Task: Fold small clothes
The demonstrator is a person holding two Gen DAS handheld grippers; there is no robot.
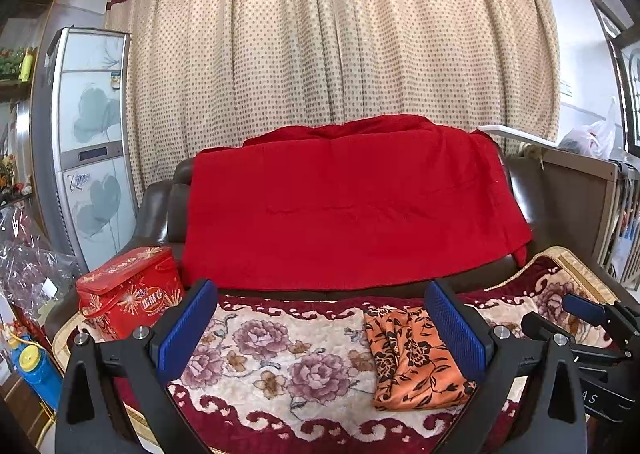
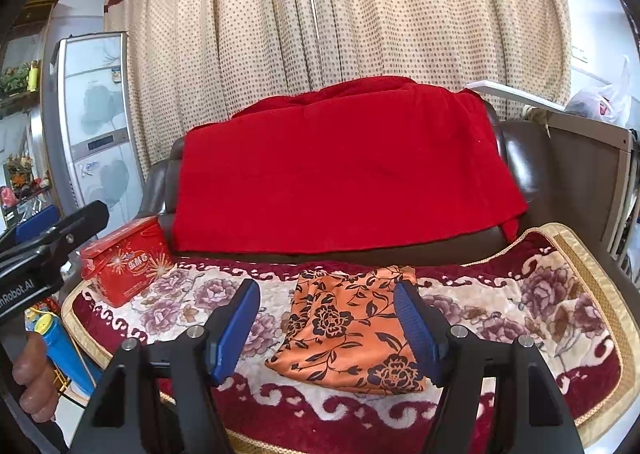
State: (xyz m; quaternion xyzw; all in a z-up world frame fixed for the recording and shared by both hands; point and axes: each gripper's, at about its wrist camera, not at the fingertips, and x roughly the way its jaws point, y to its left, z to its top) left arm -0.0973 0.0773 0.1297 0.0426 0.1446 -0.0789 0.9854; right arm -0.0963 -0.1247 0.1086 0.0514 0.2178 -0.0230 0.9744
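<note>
An orange floral cloth [image 2: 344, 330], already folded, lay on the flowered sofa cover [image 2: 520, 318], well right of a red tin [image 2: 124, 262]. The right gripper [image 2: 328, 328] hung above it with its jaws apart and empty; the left gripper [image 1: 320, 328] was likewise wide apart. A red blanket [image 2: 340, 174] draped the backrest.

A lived-in home sitting room. A dark sofa [image 1: 160, 210] draped in red cloth [image 1: 352, 206] stands before dotted curtains [image 1: 340, 34]. A floor-standing air conditioner [image 1: 92, 134] fills the corner.
</note>
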